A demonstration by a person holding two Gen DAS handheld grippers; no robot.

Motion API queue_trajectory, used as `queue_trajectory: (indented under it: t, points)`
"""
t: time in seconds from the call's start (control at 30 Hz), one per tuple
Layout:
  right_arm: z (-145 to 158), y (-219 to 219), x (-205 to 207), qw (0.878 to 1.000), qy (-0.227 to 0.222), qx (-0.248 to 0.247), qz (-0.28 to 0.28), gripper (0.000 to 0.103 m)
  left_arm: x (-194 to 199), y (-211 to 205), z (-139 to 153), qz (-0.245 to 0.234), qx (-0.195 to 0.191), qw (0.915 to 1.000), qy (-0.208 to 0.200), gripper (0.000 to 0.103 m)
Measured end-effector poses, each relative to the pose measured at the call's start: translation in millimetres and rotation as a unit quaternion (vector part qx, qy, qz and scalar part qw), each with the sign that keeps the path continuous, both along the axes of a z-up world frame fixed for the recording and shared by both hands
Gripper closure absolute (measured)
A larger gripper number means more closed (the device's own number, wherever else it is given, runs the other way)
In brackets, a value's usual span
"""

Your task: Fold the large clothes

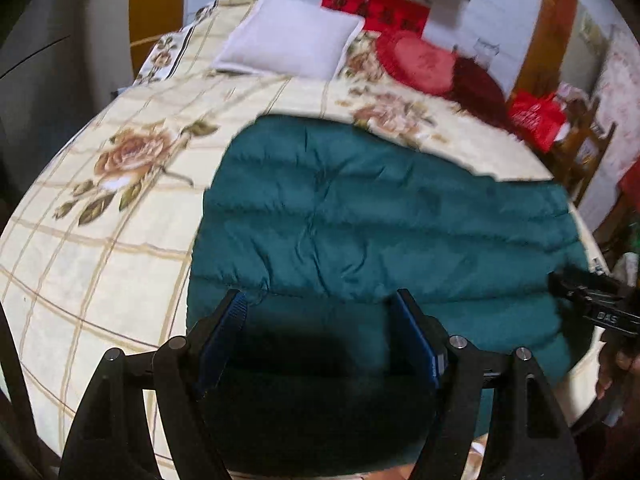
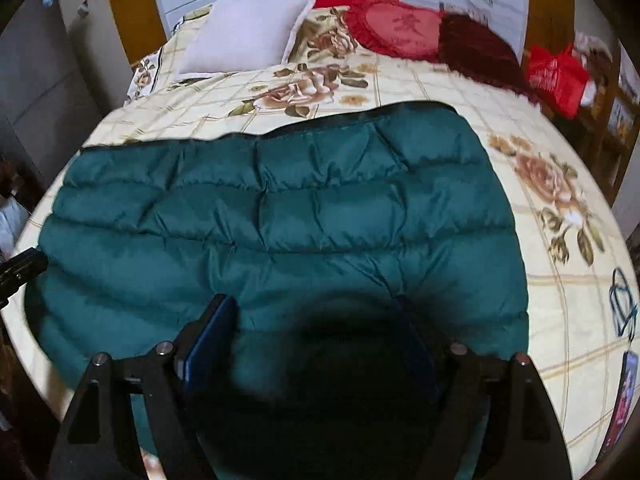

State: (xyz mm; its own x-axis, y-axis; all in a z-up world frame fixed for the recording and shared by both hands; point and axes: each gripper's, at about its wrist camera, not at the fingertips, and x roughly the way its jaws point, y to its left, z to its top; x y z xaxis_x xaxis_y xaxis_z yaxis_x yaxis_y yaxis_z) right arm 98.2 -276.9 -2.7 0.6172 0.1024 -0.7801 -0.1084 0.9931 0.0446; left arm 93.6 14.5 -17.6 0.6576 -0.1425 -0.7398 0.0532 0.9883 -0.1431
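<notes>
Left wrist view first: my left gripper (image 1: 320, 300) has its two blue-padded fingers spread wide apart over the near edge of one teal quilted jacket (image 1: 360, 216), with nothing pinched between them. That jacket is puffy, stitched in horizontal channels, and lies flat on the bed (image 1: 100, 260), whose cream cover carries a tan grid and printed roses. At the head of the bed I count one white square pillow (image 1: 288, 40) and one red heart-shaped cushion (image 1: 416, 60) with a frilled edge, a dark red fuzzy cushion (image 1: 480, 88) touching it. One red plastic bag (image 1: 536, 116) sits off the bed's far right corner. My right gripper's black body (image 1: 592, 300) pokes in at the right edge. Right wrist view: my right gripper (image 2: 316, 308) also stands wide open above the jacket's near hem, clamping nothing. Here the single jacket spans most of the bed's width, and a small blue cord (image 2: 622, 304) lies on the cover to its right.
</notes>
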Motion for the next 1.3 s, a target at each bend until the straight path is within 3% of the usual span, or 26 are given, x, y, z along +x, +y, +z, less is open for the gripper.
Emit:
queue_trajectory:
  t: [0.13,0.4,0.63,0.77,0.87,1.03,1.3]
  points:
    - [-8.9,12.2,5.7,1.000,-0.007,-0.030,-0.002,0.012,-0.1,-6.0,-7.2,0.012,0.020,0.9996,-0.014,0.047]
    - [4.4,12.3,-10.1,1.000,-0.005,-0.008,-0.018,0.010,-10.0,-12.0,-5.8,0.037,0.033,0.9985,-0.022,0.047]
    - [21.6,18.9,-49.8,0.999,-0.029,0.009,-0.009,0.010,-26.2,-16.4,-0.4,0.056,0.052,0.9965,-0.036,0.047]
    - [24.8,25.4,-70.1,0.999,-0.035,0.032,-0.005,0.010,-40.1,-23.9,4.7,0.045,0.059,0.9963,-0.045,0.047]
    - [26.8,30.0,-81.8,0.998,-0.039,0.045,-0.003,0.010,-52.7,-27.0,8.4,0.030,0.040,0.9974,-0.052,0.047]
    - [30.9,43.9,-96.4,0.998,-0.053,0.029,0.003,0.010,-70.2,-32.3,14.1,0.028,0.028,0.9977,-0.055,0.047]
    - [37.2,57.3,-113.6,0.997,-0.073,0.027,0.007,0.008,-92.7,-41.6,22.8,0.034,0.059,0.9944,-0.080,0.047]
